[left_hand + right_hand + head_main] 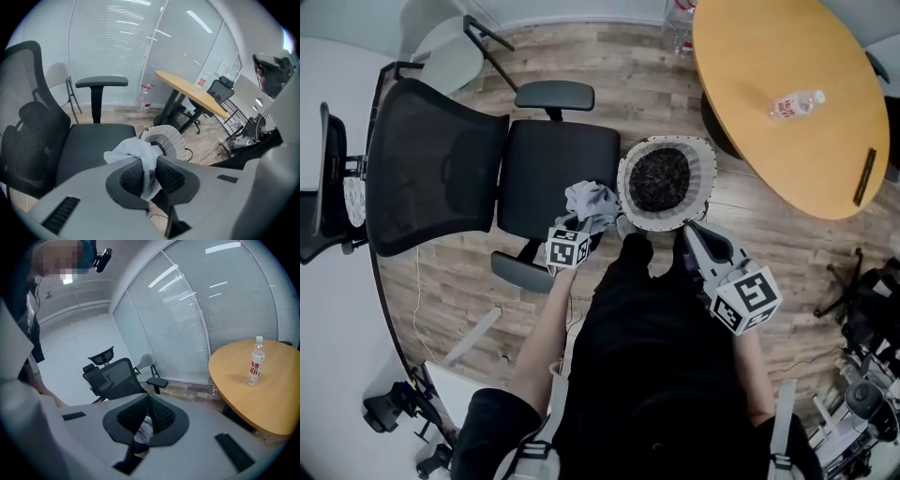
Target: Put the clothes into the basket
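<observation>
A light grey cloth [592, 201] hangs bunched from my left gripper [584, 222], which is shut on it above the front edge of the black chair seat [558, 173]. In the left gripper view the cloth [136, 151] spills over the pads and down between them at the left gripper [149, 163]. The white wicker basket [703, 156] stands on the floor just right of the chair, with dark clothes [661, 178] inside; its rim [171, 137] shows beyond the cloth. My right gripper [691, 230] is at the basket's near rim, its pads meeting at the right gripper [147, 399] with nothing seen held.
A black mesh office chair [431, 169] with armrests fills the left. A round wooden table [787, 56] bearing a small water bottle [795, 103] stands at the right. A large clear bottle [678, 28] is on the floor behind the basket. More chairs stand around.
</observation>
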Available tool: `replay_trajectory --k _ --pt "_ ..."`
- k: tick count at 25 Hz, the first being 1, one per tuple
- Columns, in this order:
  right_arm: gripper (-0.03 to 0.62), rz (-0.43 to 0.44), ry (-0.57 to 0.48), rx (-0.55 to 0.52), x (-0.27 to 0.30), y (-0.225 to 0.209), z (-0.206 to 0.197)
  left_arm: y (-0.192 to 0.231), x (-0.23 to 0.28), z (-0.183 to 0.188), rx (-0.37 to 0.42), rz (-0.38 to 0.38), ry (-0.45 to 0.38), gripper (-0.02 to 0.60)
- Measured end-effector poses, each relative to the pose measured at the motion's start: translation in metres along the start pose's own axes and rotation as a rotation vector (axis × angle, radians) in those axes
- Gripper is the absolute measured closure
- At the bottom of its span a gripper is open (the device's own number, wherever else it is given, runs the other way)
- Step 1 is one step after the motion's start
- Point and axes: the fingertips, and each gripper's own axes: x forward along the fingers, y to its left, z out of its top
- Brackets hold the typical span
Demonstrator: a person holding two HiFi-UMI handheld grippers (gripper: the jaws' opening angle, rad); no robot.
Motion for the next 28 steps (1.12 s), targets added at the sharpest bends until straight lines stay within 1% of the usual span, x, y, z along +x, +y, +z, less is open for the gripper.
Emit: replay_trajectory --k 3,6,11,16,19,22,24,28 --pt "0.577 -0.003 -0.02 -0.004 -0.018 -0.018 0.003 -0.024 0.0 0.014 0.022 -0.013 -0.012 0.517" --pt "0.577 -0.021 -0.026 0.023 -0.037 -0.043 0.001 -0.05 0.005 0.027 0.043 -0.016 -0.012 0.516" --pt "0.577 -0.006 -0.015 0.024 -0.064 -0.079 0.0 -0.095 0.024 0.047 0.029 -0.015 -0.023 0.515" --pt "0.577 0.004 0.024 0.048 -0.09 -0.111 -0.011 -0.14 0.051 0.051 0.028 -0.03 0.011 0.515" --pt "0.577 0.015 0.054 0.055 -0.099 -0.131 -0.025 -0.154 0.075 0.045 0.002 -0.029 0.037 0.515" --pt "0.577 0.026 0.106 0.052 -0.107 -0.148 -0.04 -0.169 0.101 0.026 -0.04 -0.034 0.087 0.515" --pt "0.577 0.035 0.133 0.049 -0.111 -0.159 -0.047 -0.177 0.118 0.016 -0.054 -0.038 0.12 0.515" --pt "0.577 0.037 0.18 0.07 -0.115 -0.177 -0.067 -0.186 0.149 0.001 -0.072 -0.039 0.159 0.515"
